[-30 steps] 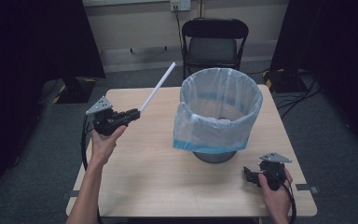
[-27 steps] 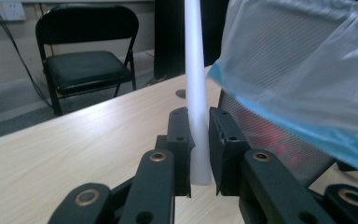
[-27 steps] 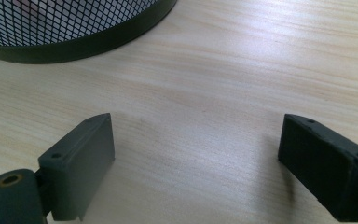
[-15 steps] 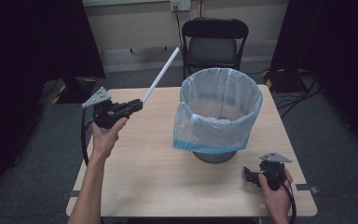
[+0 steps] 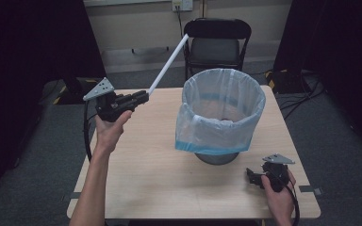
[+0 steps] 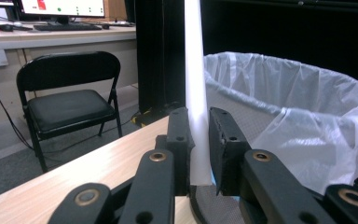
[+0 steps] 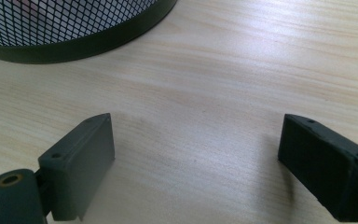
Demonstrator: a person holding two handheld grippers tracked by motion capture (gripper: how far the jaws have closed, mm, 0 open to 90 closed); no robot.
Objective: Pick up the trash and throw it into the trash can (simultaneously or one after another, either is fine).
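The left gripper point(image 5: 139, 97) clenched a white tube point(image 5: 167, 65) near the bench's far-left corner; its tip should clear the bin point(image 5: 220, 117) rim first. The right gripper point(image 5: 252, 175) rested released.

A black folding chair point(image 5: 218, 46) with a padded seat stood on the grey carpeted floor point(image 5: 339, 136) just beyond the far edge of the light wooden desk point(image 5: 160, 179). A white wall socket point(image 5: 179, 4) sat on the pale wall behind it. Black cables point(image 5: 297, 101) lay on the floor at the right. In the left gripper view, a computer monitor point(image 6: 63, 7) stood on a counter above the chair.
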